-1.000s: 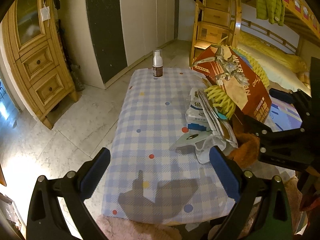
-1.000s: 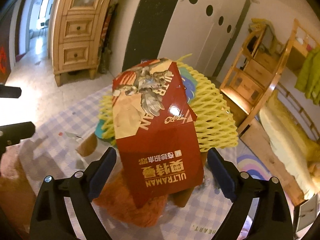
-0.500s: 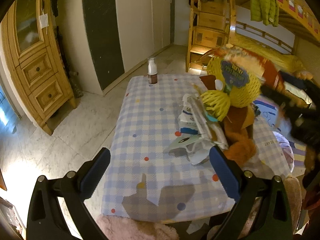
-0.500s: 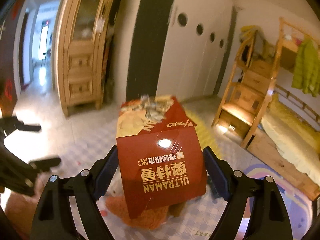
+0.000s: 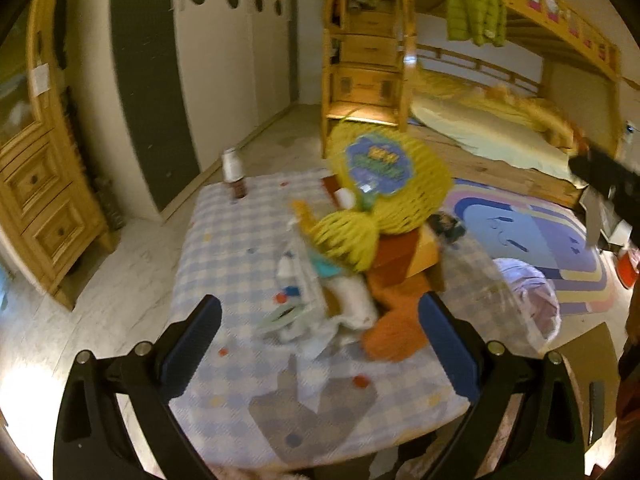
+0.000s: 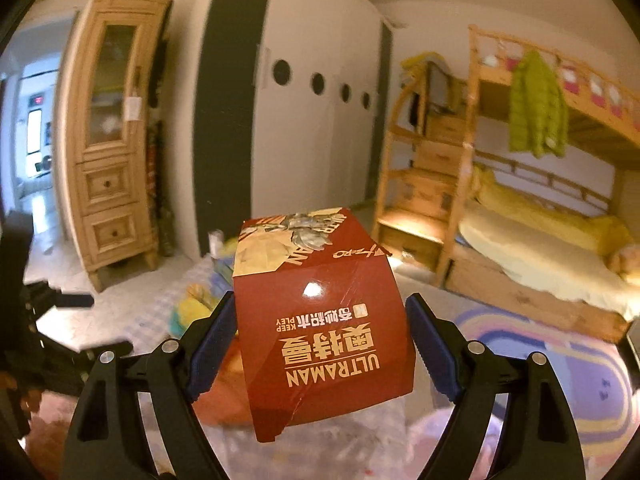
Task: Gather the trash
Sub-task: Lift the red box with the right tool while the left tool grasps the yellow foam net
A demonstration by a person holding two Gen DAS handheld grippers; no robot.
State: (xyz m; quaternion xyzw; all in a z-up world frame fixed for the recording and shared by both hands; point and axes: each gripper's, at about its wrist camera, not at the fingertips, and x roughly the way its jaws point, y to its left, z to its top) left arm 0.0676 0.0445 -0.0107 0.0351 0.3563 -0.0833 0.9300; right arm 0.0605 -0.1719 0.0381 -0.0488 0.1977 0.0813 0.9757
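While your right hand-held gripper (image 6: 318,354) pinches the red box (image 6: 320,320) aloft beyond the surface's (image 5: 224,240) right edge, you're carrying it off. Next, find the clear bag (image 5: 516,292) there and drop it in. Your left hand-held gripper (image 5: 320,346) hangs spread, empty.

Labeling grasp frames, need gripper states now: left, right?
Left gripper: open, nothing between the pads, over the table.
Right gripper: shut on the red box, lifted off the table.

table litter (image 5: 332,300) blurred, bottle (image 5: 234,174) label unreadable
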